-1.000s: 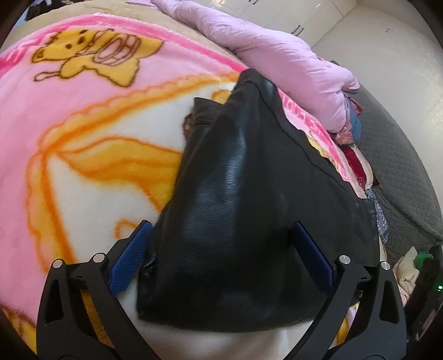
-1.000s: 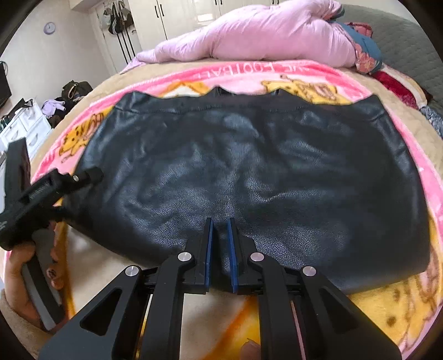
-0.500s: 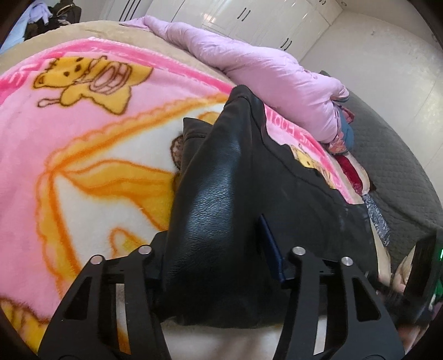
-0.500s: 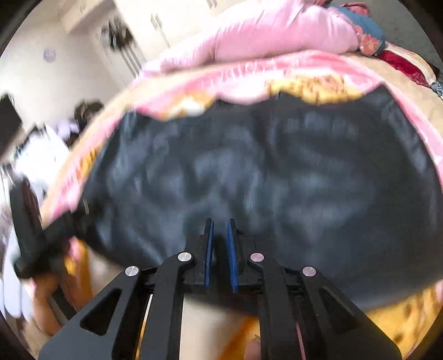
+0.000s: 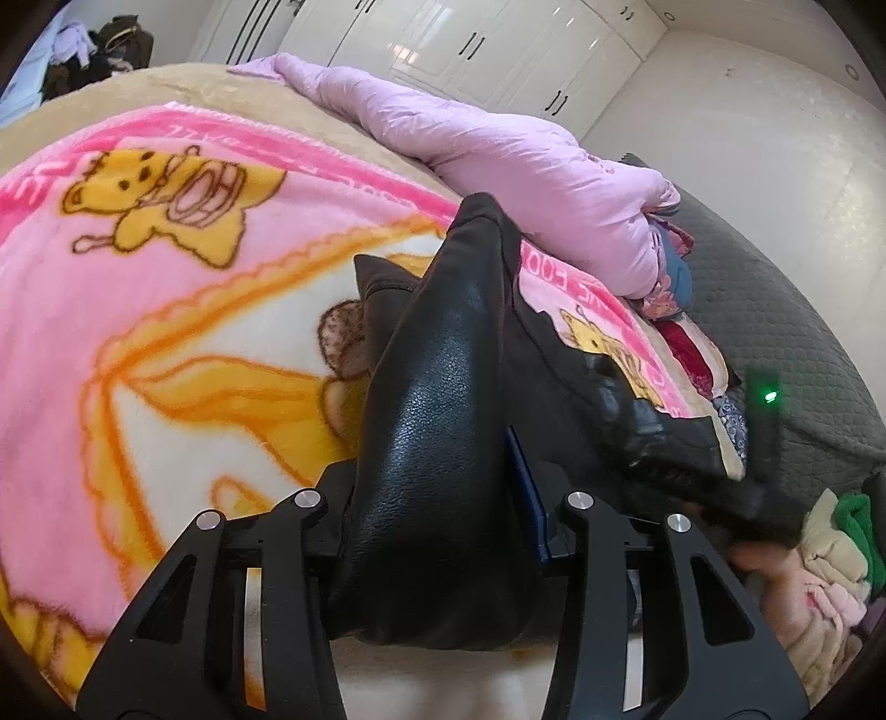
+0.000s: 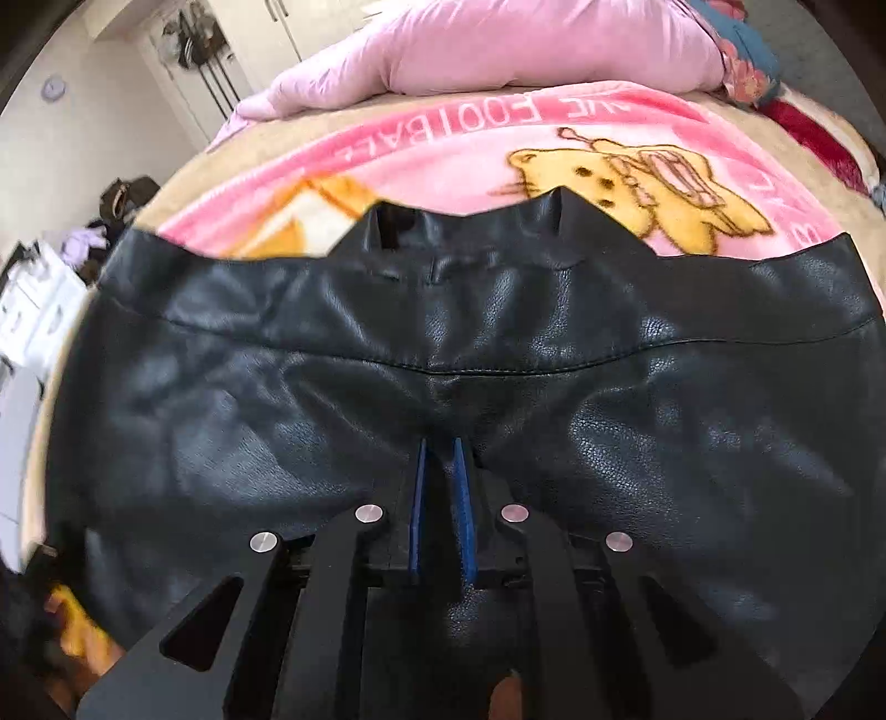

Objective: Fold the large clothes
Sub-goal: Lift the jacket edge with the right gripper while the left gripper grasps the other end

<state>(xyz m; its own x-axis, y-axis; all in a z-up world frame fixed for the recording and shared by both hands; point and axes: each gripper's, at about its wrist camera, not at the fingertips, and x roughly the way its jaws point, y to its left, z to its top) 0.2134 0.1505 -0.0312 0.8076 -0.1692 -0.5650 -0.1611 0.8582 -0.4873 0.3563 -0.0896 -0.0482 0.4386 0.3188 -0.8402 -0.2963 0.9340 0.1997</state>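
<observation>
A black leather garment (image 6: 554,387) lies spread on a pink cartoon blanket (image 5: 166,249) on the bed. My left gripper (image 5: 437,487) is shut on the garment's (image 5: 443,387) left end, which bunches up between the fingers and lifts off the blanket. My right gripper (image 6: 440,459) is shut on the garment's near edge at the middle, its blue pads (image 6: 458,498) pinching a fold. The far edge with two raised points rests on the blanket (image 6: 443,138).
A pink duvet (image 5: 498,166) lies heaped along the far side of the bed, also seen in the right wrist view (image 6: 526,50). A grey quilted cover (image 5: 775,310) and piled clothes (image 5: 830,554) sit at the right. White wardrobes (image 5: 443,39) stand behind.
My left gripper has closed from wide open onto the garment's end and lifted it. My right gripper has stayed shut on the near edge and pushed it forward over the garment.
</observation>
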